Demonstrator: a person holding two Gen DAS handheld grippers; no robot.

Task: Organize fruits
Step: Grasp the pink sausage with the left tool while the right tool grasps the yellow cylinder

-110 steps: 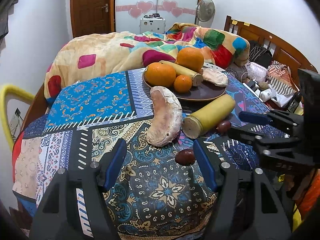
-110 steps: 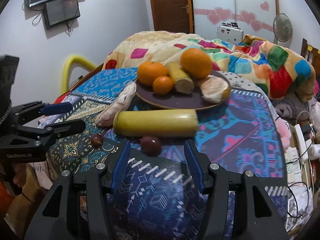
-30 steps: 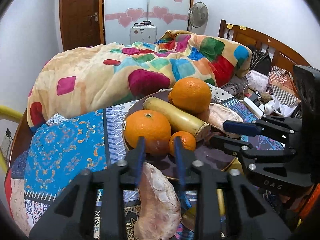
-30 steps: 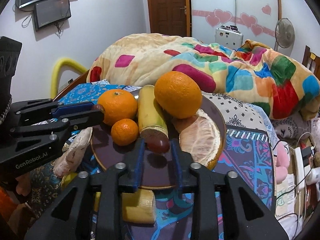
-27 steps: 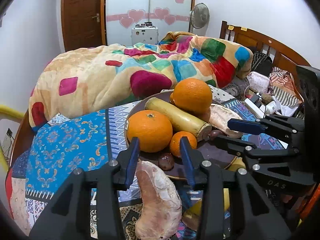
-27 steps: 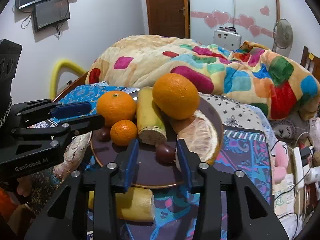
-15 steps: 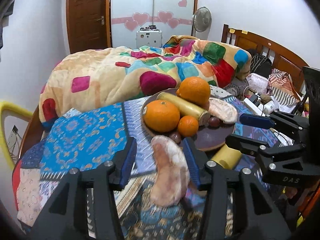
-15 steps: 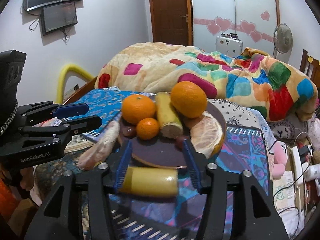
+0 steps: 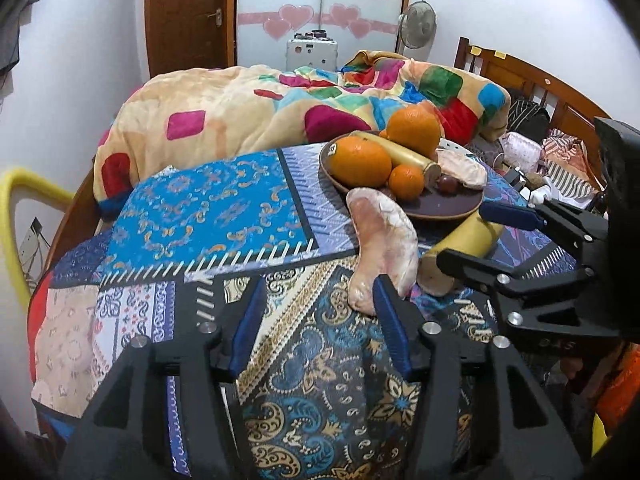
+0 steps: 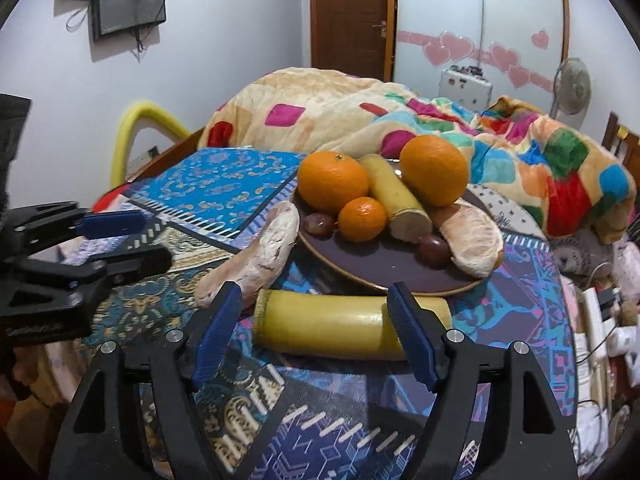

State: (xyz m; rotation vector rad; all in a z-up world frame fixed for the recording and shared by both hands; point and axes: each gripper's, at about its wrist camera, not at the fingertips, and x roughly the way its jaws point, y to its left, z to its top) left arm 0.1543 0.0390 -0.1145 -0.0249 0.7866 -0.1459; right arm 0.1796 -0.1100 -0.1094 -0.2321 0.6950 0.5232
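— Since both grippers have just spread open with nothing between them, what's next?
— That banana piece below the plate. Bring the right gripper across its middle; the left gripper takes the pomelo wedge.

Home bedroom, wooden bed, patchwork blanket, wall television, heart-decorated wardrobe

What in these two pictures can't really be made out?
- Left wrist view: second small dark fruit, hidden behind the pomelo segment; yellow cylinder, partly covered by the right hand-held gripper.
- Right wrist view: wall screen, dark and cut off by the top edge.
- Both views: the person, out of frame.
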